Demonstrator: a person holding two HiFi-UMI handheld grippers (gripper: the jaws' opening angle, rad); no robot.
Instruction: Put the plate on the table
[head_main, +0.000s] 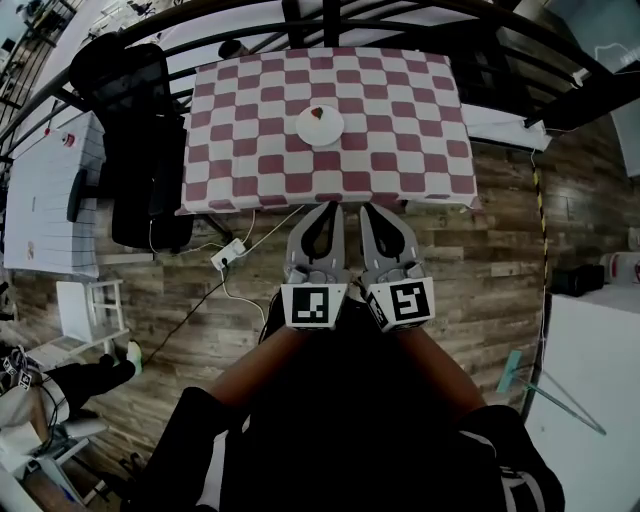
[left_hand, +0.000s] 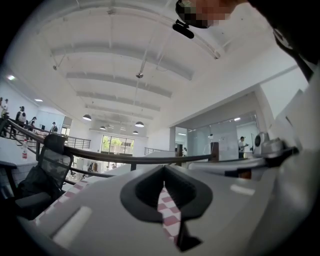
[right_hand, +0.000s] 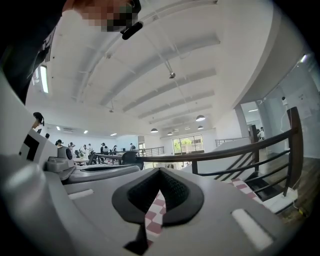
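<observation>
Plate (head_main: 310, 130) already rests on the checkered tabletop (head_main: 420, 140); probably light, rigid, breakable and slick, so its rim suits grasping. Left gripper (head_main: 327, 208) and right gripper (head_main: 368, 210) are closed and empty.

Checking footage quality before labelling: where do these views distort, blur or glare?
Head view: heavy fisheye bows the table edges and darkens corners, yet the plate stays sharp. Left gripper view: the near left hand-held gripper looks soft, ceiling bright. Right gripper view: the railing curves.
</observation>
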